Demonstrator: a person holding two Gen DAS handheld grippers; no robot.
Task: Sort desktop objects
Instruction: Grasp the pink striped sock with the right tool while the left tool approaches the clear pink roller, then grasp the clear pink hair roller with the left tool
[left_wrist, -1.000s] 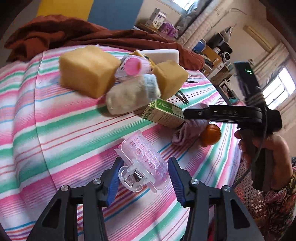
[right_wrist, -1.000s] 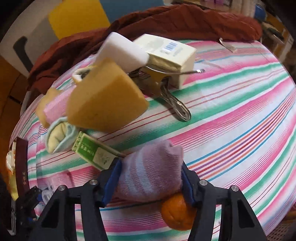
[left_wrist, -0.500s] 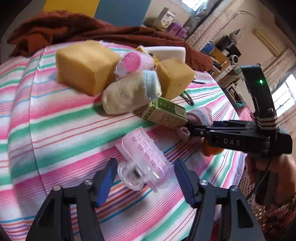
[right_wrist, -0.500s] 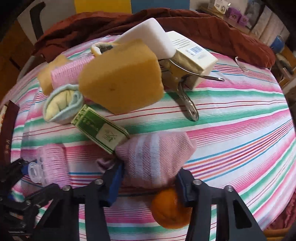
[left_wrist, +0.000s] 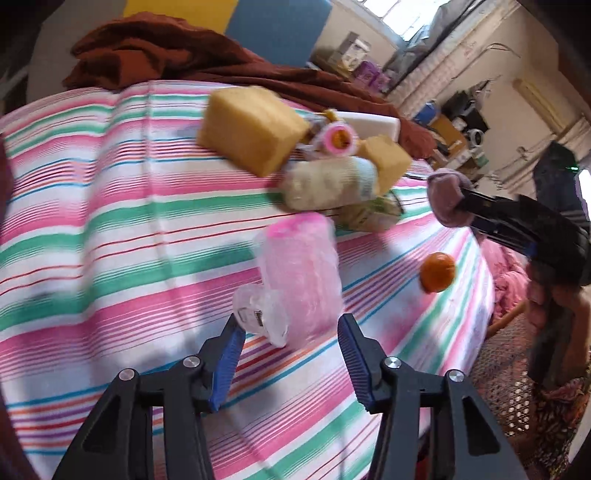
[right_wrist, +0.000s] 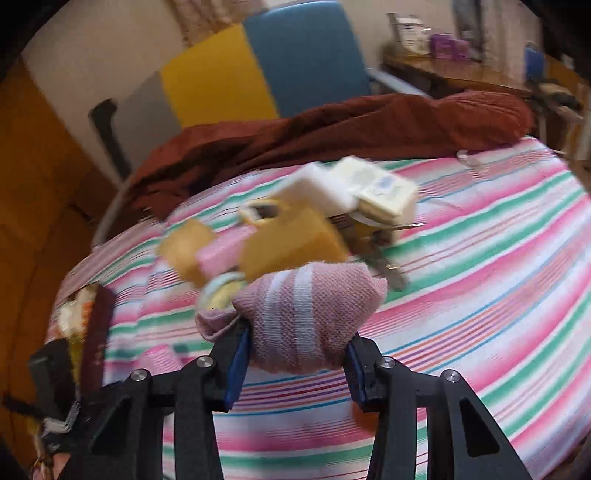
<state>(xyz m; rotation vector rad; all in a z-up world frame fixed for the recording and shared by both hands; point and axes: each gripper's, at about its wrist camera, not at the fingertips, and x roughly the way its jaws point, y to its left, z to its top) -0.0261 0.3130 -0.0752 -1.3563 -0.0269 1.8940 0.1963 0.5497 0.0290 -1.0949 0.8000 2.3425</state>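
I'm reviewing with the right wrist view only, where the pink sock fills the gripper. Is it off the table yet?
Observer: Yes. The left wrist view shows the pink sock in the right gripper, clear above the striped cloth. Its jaws have just been closing on it.
Operator: I see only an orange smear. What is it?
Observer: It's an orange, lying alone on the cloth.
Operator: And the left gripper?
Observer: The left gripper is open. Its jaws have just been closing, with the pink roller at its tips, unpressed.

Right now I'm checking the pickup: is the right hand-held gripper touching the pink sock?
Touching. In the right wrist view the right hand-held gripper has just been closing, and both pads press into the pink sock.
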